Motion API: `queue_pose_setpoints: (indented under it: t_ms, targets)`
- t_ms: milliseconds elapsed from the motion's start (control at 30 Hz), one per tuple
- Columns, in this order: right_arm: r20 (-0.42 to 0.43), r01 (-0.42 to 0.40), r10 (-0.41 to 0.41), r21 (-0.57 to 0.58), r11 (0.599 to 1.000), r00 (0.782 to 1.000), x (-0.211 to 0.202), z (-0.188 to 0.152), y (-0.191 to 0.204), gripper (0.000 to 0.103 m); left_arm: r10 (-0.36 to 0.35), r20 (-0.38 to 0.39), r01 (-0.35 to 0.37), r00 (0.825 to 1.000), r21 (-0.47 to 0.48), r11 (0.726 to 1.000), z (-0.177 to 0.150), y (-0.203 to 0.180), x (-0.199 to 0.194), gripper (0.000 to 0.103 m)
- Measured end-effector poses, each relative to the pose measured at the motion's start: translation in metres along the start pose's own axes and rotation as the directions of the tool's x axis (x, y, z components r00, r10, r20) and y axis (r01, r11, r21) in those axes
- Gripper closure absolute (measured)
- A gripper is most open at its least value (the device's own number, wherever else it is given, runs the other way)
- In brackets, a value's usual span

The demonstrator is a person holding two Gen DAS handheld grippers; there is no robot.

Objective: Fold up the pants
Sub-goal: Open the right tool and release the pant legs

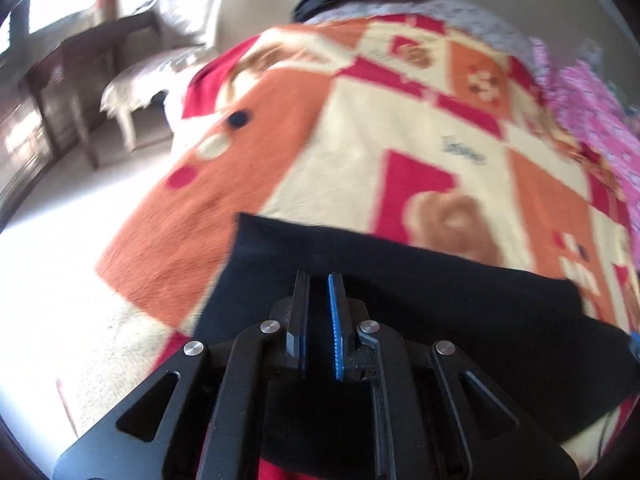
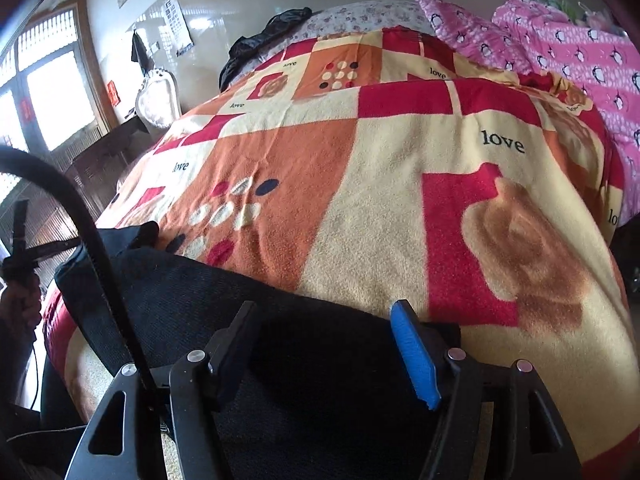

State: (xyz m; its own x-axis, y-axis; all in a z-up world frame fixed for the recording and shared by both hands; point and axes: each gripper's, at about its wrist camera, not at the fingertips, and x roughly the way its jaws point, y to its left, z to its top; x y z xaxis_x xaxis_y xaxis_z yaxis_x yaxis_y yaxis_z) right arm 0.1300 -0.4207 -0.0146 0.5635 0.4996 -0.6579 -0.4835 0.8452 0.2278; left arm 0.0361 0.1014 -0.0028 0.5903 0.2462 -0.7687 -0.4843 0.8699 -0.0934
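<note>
Pants (image 1: pixel 420 312), dark and already doubled into a compact slab, lie at the near edge of a bed spread with a patchwork blanket (image 2: pixel 360 184) in orange, cream and red, printed with "love". The left hand-held gripper (image 1: pixel 319 284) hangs over the left part of the fabric with its fingers drawn almost together; only a thin slit shows between the blue pads, and nothing appears pinched there. The right hand-held gripper (image 2: pixel 326 316) has its jaws standing well apart above the right part of the pants, the cloth beneath them but not clamped.

By my reading the fold has just been laid, and finishing it is the step in hand. To do that well, check that the top layer's edges sit square over the lower one, then press along the crease from the middle outward so no bulge stays trapped. The left view is smeared, so that hand should settle before touching. The plush blanket may drag, so lift rather than slide.
</note>
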Motion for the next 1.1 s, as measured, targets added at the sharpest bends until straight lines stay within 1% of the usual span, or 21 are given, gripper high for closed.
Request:
queue_pose_setpoints:
  t_ms: [33,67,133,233,300,433,500,533,600,633,667,733,767,800,833,867,900,967,1033,1100]
  targets:
    - [0.0,-0.001,0.001,0.0,1.0,1.0,0.0,0.0,0.0,0.037,-0.024,0.036,0.024,0.999,-0.001,1.0,0.001,0.006,0.002,0.091]
    - [0.0,0.001,-0.001,-0.001,1.0,1.0,0.0,0.0,0.0,0.037,-0.022,0.043,0.022,0.999,0.01,1.0,0.003,0.007,0.005,0.091]
    - [0.0,0.007,-0.007,-0.009,1.0,1.0,0.001,0.0,0.001,0.037,0.006,0.046,-0.007,0.999,0.032,0.999,0.003,0.003,0.006,0.091]
    - [-0.021,0.029,-0.03,-0.046,0.999,0.999,0.002,0.001,0.006,0.037,0.079,0.064,-0.083,0.995,0.079,0.993,-0.001,-0.009,0.005,0.091]
    - [-0.04,0.046,-0.049,-0.064,0.997,0.998,0.005,0.002,0.009,0.037,0.106,0.07,-0.112,0.992,0.098,0.989,-0.001,-0.013,0.007,0.09]
    - [-0.064,0.079,-0.083,-0.071,0.994,0.994,0.004,0.007,0.014,0.037,0.132,0.082,-0.141,0.988,0.114,0.983,0.003,-0.015,0.007,0.09]
    - [-0.06,0.11,-0.113,-0.051,0.993,0.992,-0.004,0.011,0.019,0.038,0.133,0.083,-0.142,0.988,0.113,0.983,0.003,-0.014,0.008,0.09]
    - [-0.04,0.115,-0.118,-0.051,0.992,0.992,-0.012,0.013,0.023,0.038,0.129,0.083,-0.138,0.988,0.11,0.984,0.004,-0.013,0.008,0.09]
    - [-0.001,0.106,-0.106,-0.094,0.99,0.994,-0.028,0.012,0.04,0.038,0.122,0.083,-0.13,0.989,0.104,0.986,0.003,-0.013,0.008,0.09]
    - [0.002,0.111,-0.111,-0.114,0.987,0.994,-0.031,0.01,0.046,0.038,0.119,0.083,-0.127,0.989,0.102,0.987,0.003,-0.013,0.007,0.09]
    - [-0.006,0.117,-0.119,-0.129,0.985,0.993,-0.032,0.008,0.052,0.038,0.115,0.083,-0.123,0.99,0.099,0.987,0.003,-0.012,0.007,0.09]
    - [-0.052,0.107,-0.115,-0.138,0.985,0.992,-0.026,-0.002,0.059,0.038,0.109,0.083,-0.117,0.991,0.094,0.989,0.003,-0.011,0.006,0.09]
    - [-0.083,0.106,-0.118,-0.136,0.985,0.99,-0.019,-0.008,0.058,0.036,0.107,0.083,-0.114,0.991,0.092,0.989,0.003,-0.011,0.006,0.09]
    - [-0.11,0.123,-0.138,-0.135,0.983,0.984,-0.01,-0.015,0.056,0.034,0.104,0.082,-0.111,0.991,0.09,0.99,0.003,-0.011,0.006,0.09]
    - [-0.071,0.134,-0.146,-0.156,0.979,0.987,-0.009,-0.02,0.057,0.033,0.103,0.082,-0.11,0.991,0.089,0.99,0.003,-0.011,0.006,0.09]
    - [-0.046,0.131,-0.141,-0.173,0.976,0.989,-0.01,-0.023,0.06,0.028,0.099,0.082,-0.106,0.992,0.087,0.991,0.004,-0.01,0.006,0.09]
    - [-0.05,0.129,-0.14,-0.177,0.976,0.989,-0.009,-0.025,0.062,0.023,0.095,0.082,-0.102,0.992,0.084,0.991,0.004,-0.009,0.006,0.09]
    - [-0.05,0.14,-0.152,-0.195,0.971,0.987,-0.006,-0.026,0.065,0.019,0.085,0.081,-0.091,0.993,0.076,0.993,0.004,-0.008,0.005,0.09]
    - [-0.053,0.152,-0.167,-0.211,0.965,0.985,-0.005,-0.026,0.069,0.018,0.076,0.081,-0.081,0.994,0.07,0.994,0.004,-0.006,0.005,0.09]
    - [-0.053,0.142,-0.155,-0.202,0.969,0.986,-0.004,-0.026,0.066,0.018,0.073,0.081,-0.079,0.994,0.068,0.995,0.004,-0.006,0.005,0.09]
